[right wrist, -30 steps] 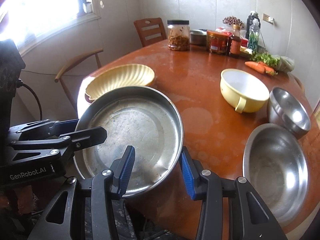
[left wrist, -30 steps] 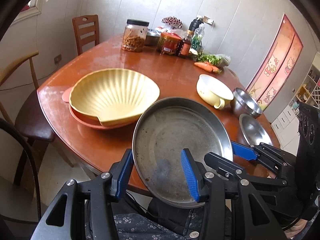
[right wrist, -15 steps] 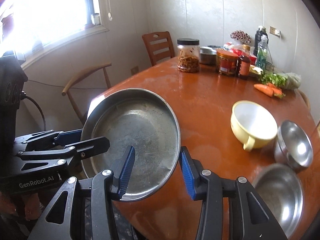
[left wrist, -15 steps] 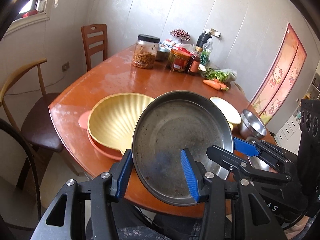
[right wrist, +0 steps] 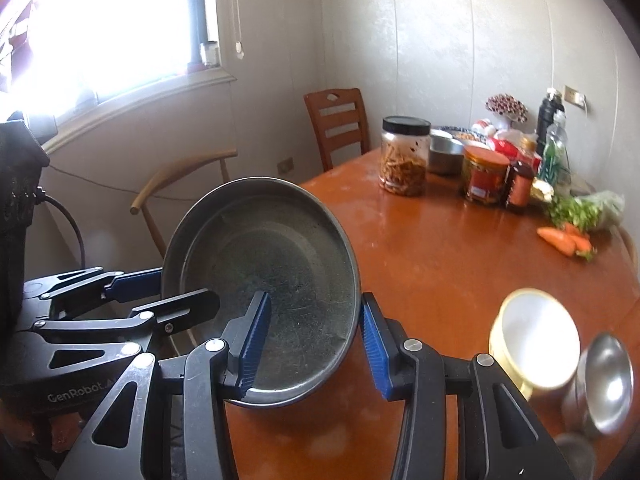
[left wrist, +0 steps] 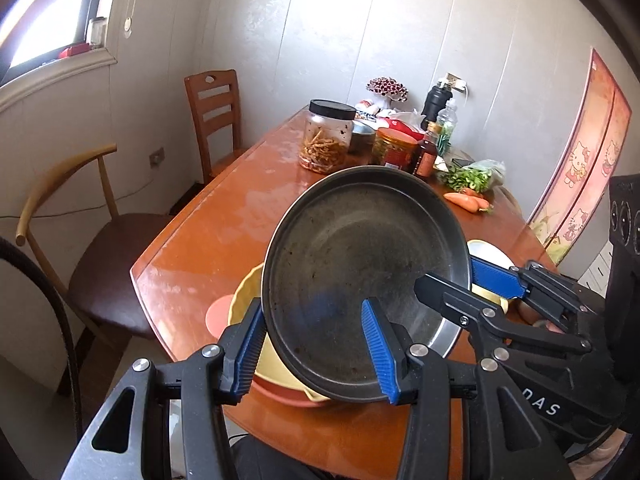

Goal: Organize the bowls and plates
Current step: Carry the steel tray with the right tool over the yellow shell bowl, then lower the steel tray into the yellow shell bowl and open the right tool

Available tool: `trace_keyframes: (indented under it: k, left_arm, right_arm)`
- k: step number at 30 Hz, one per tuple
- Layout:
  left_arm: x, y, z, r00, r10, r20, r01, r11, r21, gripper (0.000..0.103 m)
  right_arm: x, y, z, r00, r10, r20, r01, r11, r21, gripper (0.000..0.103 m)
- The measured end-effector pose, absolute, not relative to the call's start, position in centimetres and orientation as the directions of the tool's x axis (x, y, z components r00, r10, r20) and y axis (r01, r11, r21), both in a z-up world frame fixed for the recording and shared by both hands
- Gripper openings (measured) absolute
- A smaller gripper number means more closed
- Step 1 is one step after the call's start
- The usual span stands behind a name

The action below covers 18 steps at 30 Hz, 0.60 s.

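At frame bottom, the metal pan (left wrist: 360,280) is pinched at its near rim by the left tongs (left wrist: 316,348) and right tongs (right wrist: 312,344). It should be kept level and lowered onto the yellow shell bowl (left wrist: 244,300) at lower left on the table (left wrist: 224,236).

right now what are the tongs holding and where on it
Both hold the metal pan by its rim: left tongs on the near-left edge, right tongs on the near-right edge.
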State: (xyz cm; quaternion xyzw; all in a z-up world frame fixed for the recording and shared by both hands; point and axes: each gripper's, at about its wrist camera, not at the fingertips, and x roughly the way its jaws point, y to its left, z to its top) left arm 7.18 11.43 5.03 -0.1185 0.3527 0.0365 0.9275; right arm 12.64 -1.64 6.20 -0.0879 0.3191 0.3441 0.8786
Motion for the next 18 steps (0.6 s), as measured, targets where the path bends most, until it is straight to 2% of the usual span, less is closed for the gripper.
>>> trace_keyframes:
  k: [18]
  left_arm:
    - [10.4,13.9,2.0,0.692,0.021,-0.721,-0.231,0.953,-0.194,0.048]
  right_arm:
    - [17.5,0.9,2.1,0.47,0.571,-0.674,-0.686,0.716,0.128,0.047]
